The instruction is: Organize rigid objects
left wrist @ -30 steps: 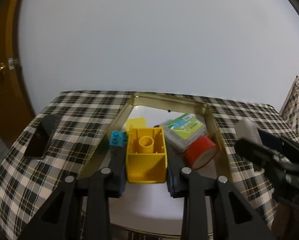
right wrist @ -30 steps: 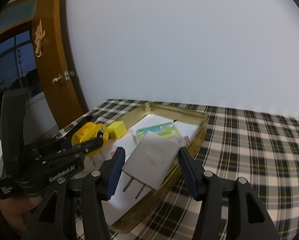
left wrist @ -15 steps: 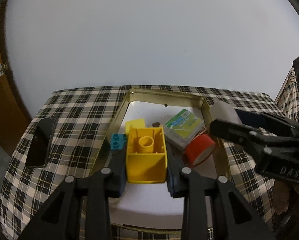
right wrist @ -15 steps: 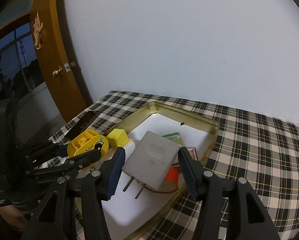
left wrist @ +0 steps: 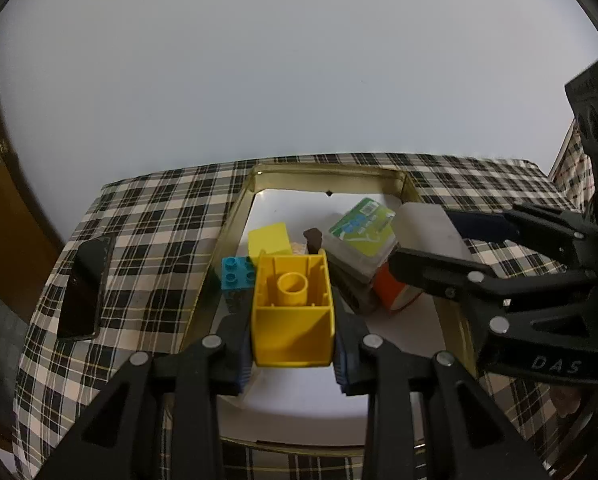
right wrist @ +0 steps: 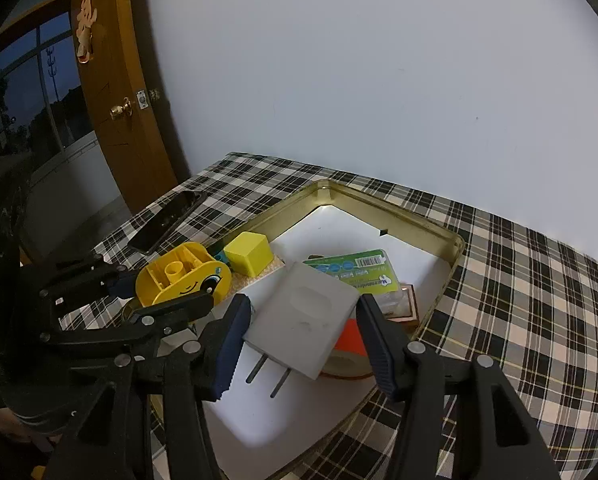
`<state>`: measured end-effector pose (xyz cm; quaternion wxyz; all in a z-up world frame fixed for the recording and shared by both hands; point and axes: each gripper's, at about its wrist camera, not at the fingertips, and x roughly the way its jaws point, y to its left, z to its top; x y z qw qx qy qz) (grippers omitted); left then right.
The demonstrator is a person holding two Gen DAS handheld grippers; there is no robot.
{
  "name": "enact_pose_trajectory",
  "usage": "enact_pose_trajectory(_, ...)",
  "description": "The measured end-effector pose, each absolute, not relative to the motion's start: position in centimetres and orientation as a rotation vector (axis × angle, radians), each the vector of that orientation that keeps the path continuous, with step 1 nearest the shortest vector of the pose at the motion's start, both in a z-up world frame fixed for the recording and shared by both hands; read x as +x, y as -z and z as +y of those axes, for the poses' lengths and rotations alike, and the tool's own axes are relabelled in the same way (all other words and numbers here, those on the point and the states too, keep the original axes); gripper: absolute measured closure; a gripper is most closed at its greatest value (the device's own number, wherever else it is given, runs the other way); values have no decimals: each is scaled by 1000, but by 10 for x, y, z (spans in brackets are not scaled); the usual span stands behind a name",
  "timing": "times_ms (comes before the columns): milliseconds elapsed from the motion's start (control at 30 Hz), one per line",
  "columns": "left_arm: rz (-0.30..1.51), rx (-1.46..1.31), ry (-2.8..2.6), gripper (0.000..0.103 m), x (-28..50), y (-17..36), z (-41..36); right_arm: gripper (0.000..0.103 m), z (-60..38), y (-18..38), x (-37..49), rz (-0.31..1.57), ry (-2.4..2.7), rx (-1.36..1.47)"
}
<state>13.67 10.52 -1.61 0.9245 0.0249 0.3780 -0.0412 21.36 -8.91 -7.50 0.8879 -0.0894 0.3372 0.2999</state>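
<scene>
charger [right wrist: 305,322] now over tray [right wrist: 439,236] — "das"

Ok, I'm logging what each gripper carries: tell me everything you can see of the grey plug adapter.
The grey plug adapter is a flat, matte plastic block with rounded corners, a shallow oval dimple on its face and two bare metal prongs pointing toward the camera. The right hand-held gripper clamps its sides, holding it tilted above the gold tin tray, over the orange tape roll.
</scene>
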Motion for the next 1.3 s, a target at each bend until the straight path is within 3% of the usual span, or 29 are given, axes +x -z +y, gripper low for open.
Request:
enact_pose_trajectory(367,791,72,57,70,139,28,104,44,-87,82,214,717,-628,-211)
enact_pose_trajectory(467,766,87,21,48,134,26,105,33,-89,82,214,713,-630,-201)
enact_pose_trajectory(500,754,91,13,30,131,24,106,31,-92,81,213,706,-629,-192)
enact_pose_trajectory(567,708,101,-20,16,122,17,107,24,-100,79,211,700,-637,-157)
enact_pose_trajectory(700,639,115,-50,5,103,5,104,22,-114,73,201,660,-621,-121)
enact_pose_trajectory(933,575,72,-74,1,77,-7,109,15,-129,56,172,568,-595,-99)
enact_pose_trajectory(1300,562,43,-107,1,50,-8,110,14,-139,43,131,485,-587,-113)
